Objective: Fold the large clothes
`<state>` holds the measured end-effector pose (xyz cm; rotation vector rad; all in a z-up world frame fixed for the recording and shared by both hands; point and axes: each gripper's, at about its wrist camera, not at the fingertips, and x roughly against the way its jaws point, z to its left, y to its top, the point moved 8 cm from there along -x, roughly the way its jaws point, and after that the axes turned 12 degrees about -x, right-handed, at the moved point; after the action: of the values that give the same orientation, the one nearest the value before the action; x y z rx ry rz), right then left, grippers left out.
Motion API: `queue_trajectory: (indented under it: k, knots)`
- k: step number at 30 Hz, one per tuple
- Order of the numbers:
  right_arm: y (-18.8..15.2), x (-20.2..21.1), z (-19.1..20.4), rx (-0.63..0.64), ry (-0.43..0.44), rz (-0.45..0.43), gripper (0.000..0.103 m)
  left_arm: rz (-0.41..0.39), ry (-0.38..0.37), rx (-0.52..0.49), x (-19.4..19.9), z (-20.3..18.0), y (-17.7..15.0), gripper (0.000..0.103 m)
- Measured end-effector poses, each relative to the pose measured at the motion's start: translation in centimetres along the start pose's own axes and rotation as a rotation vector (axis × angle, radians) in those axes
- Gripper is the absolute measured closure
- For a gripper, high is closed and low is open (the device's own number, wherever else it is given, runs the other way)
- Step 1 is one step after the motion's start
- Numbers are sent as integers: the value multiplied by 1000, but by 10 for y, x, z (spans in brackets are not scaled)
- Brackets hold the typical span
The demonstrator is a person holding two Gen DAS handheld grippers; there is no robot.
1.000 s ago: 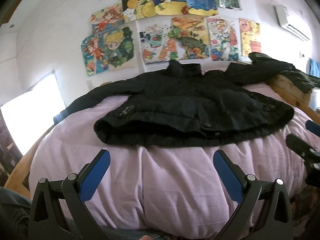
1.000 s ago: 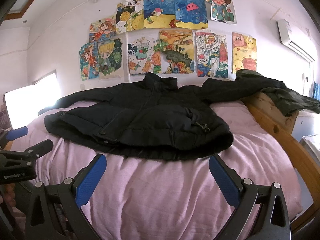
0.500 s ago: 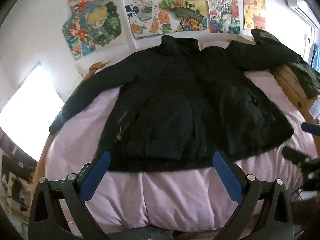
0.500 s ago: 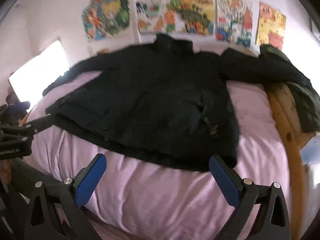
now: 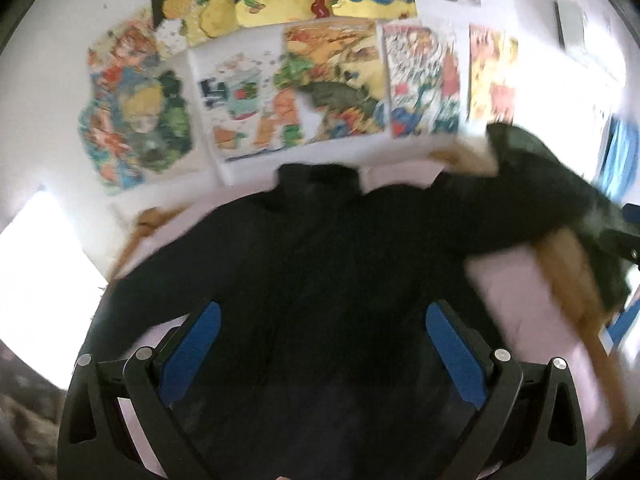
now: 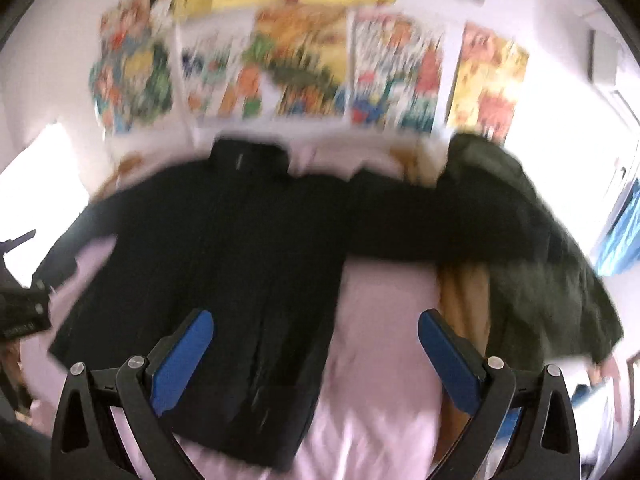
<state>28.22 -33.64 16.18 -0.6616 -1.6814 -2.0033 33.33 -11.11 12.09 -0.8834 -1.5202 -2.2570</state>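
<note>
A large black padded jacket point(image 5: 320, 264) lies spread flat on a bed with a pink cover point(image 5: 516, 304), collar toward the wall, sleeves stretched out to both sides. It also shows in the right wrist view point(image 6: 224, 256). My left gripper point(image 5: 322, 344) is open and empty, hovering over the jacket's body. My right gripper point(image 6: 316, 348) is open and empty, above the jacket's right edge and the pink cover point(image 6: 380, 320). Both views are motion-blurred.
A wooden bed rail point(image 6: 464, 304) runs along the right side, with a dark green garment point(image 6: 532, 264) draped over it. Colourful drawings point(image 5: 320, 80) cover the wall behind the bed. A bright window point(image 5: 36, 280) is at the left.
Both grippers have moved forward and up over the bed, from beyond the jacket's hem to above its body. The jacket has not moved. Both stay open.
</note>
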Motion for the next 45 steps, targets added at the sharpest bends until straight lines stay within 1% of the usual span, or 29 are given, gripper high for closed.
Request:
queue_trajectory:
  k: [1, 2, 5, 7, 9, 10, 11, 12, 13, 16, 18, 20, 21, 22, 25, 27, 30, 31, 32, 33, 34, 36, 37, 39, 41, 43, 44, 45]
  knots:
    - [12, -7, -9, -7, -11, -32, 0, 1, -26, 31, -23, -6, 10, 2]
    - [24, -16, -20, -24, -18, -60, 0, 2, -40, 48, -36, -10, 15, 2]
    - [52, -38, -53, -92, -4, -127, 0, -9, -115, 91, -91, -21, 38, 2]
    - [60, -52, -82, -120, -33, -149, 0, -7, -169, 95, -130, -28, 55, 2]
    - [65, -67, -107, -141, -55, -166, 0, -1, -227, 102, -160, -37, 65, 2]
    - [61, -74, -124, -164, -70, -150, 0, 1, -273, 111, -181, -41, 71, 2]
    - [60, -79, -138, -184, -86, -140, 0, 1, -291, 117, -191, -43, 72, 2]
    - [58, -83, -156, -211, -116, -136, 0, 0, -295, 120, -206, -44, 75, 2]
    - [55, -85, -176, -245, -157, -142, 0, 0, -283, 118, -217, -45, 76, 2]
    - [50, -88, -228, -355, -252, -156, 0, 34, -195, 99, -257, -48, 76, 2]
    - [47, -91, -255, -421, -305, -158, 0, 43, -172, 99, -280, -55, 73, 2]
    - [43, -98, -277, -479, -354, -136, 0, 55, -158, 91, -304, -64, 70, 2]
    - [40, -104, -287, -507, -363, -118, 0, 62, -155, 89, -313, -69, 69, 2]
    - [38, -108, -294, -526, -366, -107, 0, 71, -160, 91, -327, -74, 67, 2]
    - [31, -121, -314, -607, -359, -93, 0, 85, -179, 108, -346, -87, 66, 2]
    - [31, -129, -323, -666, -308, -89, 0, 83, -206, 114, -357, -96, 67, 2]
    - [30, -130, -334, -743, -232, -122, 2, 95, -207, 87, -371, -109, 65, 2]
    - [32, -130, -337, -763, -213, -141, 8, 110, -202, 75, -379, -114, 61, 2]
    - [35, -134, -337, -775, -202, -148, 12, 119, -197, 68, -384, -117, 57, 2]
    - [36, -136, -338, -786, -191, -153, 21, 126, -188, 58, -389, -121, 54, 2]
    - [35, -139, -340, -802, -181, -152, 28, 127, -179, 48, -393, -123, 52, 2]
    - [32, -145, -343, -840, -171, -146, 33, 120, -165, 35, -398, -128, 49, 1]
    - [32, -145, -344, -844, -178, -159, 37, 117, -160, 32, -401, -130, 47, 1]
    - [36, -147, -344, -834, -189, -169, 42, 114, -152, 29, -407, -134, 43, 1]
    - [40, -147, -343, -838, -175, -183, 48, 117, -143, 22, -412, -137, 39, 1]
    - [43, -149, -342, -842, -180, -188, 62, 121, -144, 23, -413, -138, 37, 1]
    - [45, -149, -341, -840, -175, -197, 65, 118, -150, 32, -411, -137, 37, 1]
    - [47, -150, -339, -838, -167, -202, 71, 113, -159, 45, -407, -134, 39, 1]
